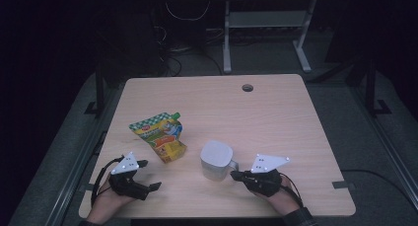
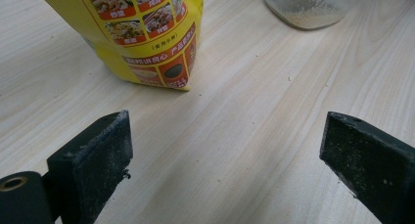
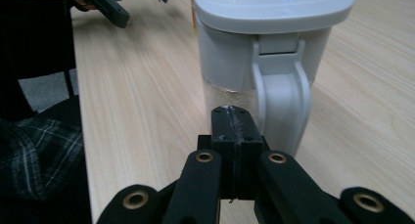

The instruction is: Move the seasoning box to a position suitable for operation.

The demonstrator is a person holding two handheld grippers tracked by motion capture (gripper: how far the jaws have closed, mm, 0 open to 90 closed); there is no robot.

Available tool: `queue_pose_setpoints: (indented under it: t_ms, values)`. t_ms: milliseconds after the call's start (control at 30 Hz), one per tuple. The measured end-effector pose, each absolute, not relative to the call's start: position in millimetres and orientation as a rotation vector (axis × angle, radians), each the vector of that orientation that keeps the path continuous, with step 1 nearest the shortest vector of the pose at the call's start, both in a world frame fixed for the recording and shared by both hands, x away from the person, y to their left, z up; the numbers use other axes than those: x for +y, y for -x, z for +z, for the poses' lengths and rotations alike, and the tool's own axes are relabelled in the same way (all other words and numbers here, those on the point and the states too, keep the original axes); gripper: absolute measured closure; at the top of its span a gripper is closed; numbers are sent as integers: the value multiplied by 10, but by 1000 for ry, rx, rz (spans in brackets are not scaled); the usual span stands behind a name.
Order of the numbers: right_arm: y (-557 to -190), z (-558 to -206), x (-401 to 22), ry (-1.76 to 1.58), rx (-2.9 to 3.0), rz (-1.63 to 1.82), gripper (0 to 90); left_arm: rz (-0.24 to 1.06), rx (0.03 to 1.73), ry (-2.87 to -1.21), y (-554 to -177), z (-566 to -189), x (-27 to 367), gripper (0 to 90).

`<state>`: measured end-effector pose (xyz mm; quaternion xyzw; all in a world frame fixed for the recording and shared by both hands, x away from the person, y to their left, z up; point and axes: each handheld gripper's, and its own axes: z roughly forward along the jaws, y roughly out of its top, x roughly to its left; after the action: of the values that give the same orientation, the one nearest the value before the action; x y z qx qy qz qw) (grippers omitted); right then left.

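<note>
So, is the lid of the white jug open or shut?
Shut. In the right gripper view the lid sits flat on the white jug with no gap at the rim; the high view shows its top level too.

The left gripper (image 1: pixel 148 175), held in the person's left hand (image 1: pixel 109 199) at the near left of the table (image 1: pixel 276 112), lies level with its jaws spread wide and nothing between them. The right gripper (image 1: pixel 233 174), in the right hand (image 1: pixel 278 196) at the table's near right, points leftward with its jaws pressed flat together, gripping nothing.
</note>
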<state>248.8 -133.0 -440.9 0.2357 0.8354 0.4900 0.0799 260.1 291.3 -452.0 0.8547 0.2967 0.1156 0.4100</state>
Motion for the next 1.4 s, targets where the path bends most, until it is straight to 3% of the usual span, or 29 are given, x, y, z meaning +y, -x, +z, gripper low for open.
queue_pose_setpoints:
  t_ms: [1400]
  values:
    - [-2896,-4421,-1376,-854,2365,1385,895,282,750,-2144,-2600,-4522,2903,49]
